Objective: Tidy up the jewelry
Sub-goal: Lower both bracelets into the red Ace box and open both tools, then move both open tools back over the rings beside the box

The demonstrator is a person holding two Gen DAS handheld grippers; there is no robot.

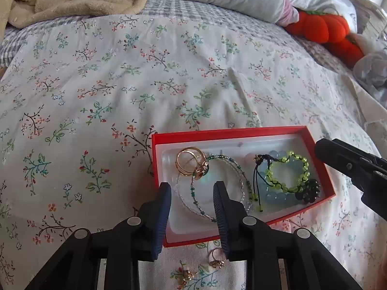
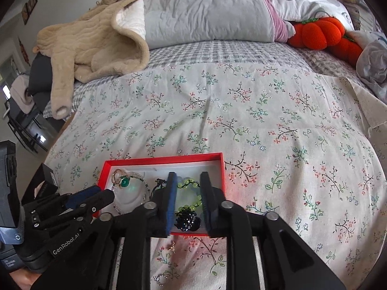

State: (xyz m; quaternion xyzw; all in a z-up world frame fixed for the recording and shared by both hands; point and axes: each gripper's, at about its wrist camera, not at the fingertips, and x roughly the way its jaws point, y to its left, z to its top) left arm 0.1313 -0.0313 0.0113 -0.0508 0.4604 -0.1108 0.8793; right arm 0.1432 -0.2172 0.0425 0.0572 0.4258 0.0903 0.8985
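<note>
Both my grippers spread, empty: left gripper (image 1: 192, 217) and right gripper (image 2: 187, 203) over red box (image 1: 329, 188). Gold ring (image 1: 216, 258) lies loose beneath my left fingers. Risk: soft bedsheet (image 1: 121, 96) yields, ring slips from pinch.

- The left tool (image 1: 192, 193) is matte black plastic, with ribbed dark-blue pads (image 1: 162, 215) and round silver pivot pins.
- The right tool (image 2: 187, 188) looks the same: black linkage arms, blue-faced pads (image 2: 172, 200), silver pins.
- White "GenRobot.AI" lettering marks the left tool's black body.
</note>
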